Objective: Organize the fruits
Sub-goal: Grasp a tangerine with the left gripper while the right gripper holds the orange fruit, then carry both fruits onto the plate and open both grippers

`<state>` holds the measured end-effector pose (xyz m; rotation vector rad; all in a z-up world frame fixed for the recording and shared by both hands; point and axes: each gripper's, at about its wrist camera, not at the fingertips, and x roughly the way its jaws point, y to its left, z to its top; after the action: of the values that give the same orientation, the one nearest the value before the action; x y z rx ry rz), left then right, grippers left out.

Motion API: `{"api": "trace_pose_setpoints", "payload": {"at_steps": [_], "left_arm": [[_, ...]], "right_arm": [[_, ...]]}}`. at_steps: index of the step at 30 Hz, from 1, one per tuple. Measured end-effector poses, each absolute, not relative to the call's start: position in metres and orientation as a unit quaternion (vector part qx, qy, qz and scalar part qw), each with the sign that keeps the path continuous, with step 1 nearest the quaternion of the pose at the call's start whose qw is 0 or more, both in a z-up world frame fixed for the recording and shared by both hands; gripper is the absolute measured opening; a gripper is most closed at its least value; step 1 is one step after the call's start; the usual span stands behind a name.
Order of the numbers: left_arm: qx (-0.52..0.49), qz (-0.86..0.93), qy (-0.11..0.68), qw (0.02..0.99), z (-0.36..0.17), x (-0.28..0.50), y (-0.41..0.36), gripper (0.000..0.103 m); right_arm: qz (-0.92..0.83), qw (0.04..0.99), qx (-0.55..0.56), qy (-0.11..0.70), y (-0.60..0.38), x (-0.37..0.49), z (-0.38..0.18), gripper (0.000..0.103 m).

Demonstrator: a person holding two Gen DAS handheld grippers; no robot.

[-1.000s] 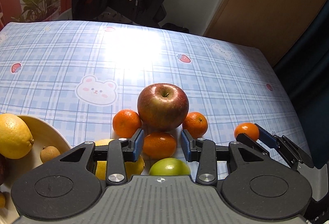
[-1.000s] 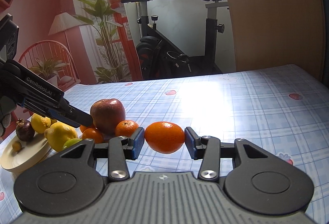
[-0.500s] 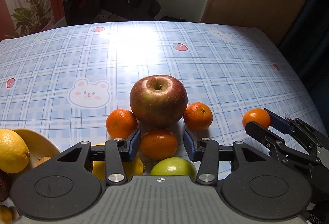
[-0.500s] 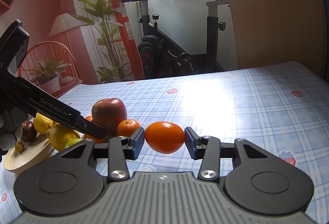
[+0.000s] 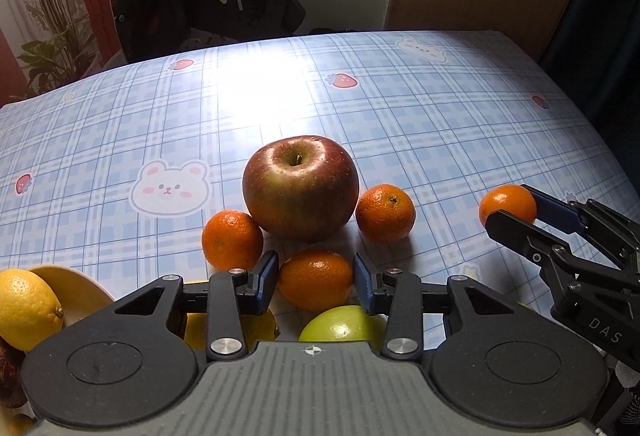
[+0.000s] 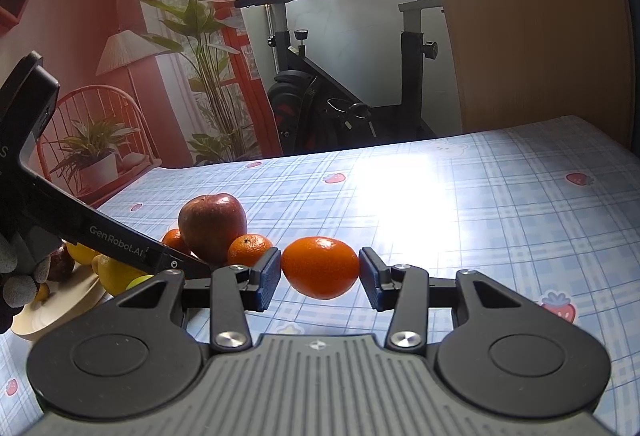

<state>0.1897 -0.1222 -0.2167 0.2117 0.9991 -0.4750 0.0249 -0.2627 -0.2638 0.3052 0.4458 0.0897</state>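
Table point(image 5: 400, 108) under glossy blue-plaid cloth printed with white bears and red strawberries; glare patch near far edge. Big dark-red apple point(image 5: 300, 186) mid-table, three small orange mandarins point(image 5: 232, 239) close round its near side, two touching it. Green apple point(image 5: 344, 324) and yellow lemon point(image 5: 260, 328) toward near edge. Round cream plate point(image 5: 80, 288) at near left corner.

Blue plaid tablecloth point(image 5: 400, 124) with bunny and strawberry prints, sun glare at centre. Black exercise bike point(image 6: 320, 76) behind table. Potted plants point(image 6: 92, 152), red wire chair point(image 6: 96, 104), floor lamp point(image 6: 124, 52) at left. Brown wooden panel point(image 6: 532, 20) at right.
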Motion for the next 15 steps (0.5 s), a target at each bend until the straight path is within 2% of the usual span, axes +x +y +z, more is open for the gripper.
{"api": "trace_pose_setpoints", "payload": {"at_steps": [15], "left_arm": [[0.073,-0.253,0.438,0.859,-0.196,0.168,-0.118,0.043]], "right_arm": [[0.045,0.962,0.153,0.221,-0.264,0.025,-0.263,0.046]]}}
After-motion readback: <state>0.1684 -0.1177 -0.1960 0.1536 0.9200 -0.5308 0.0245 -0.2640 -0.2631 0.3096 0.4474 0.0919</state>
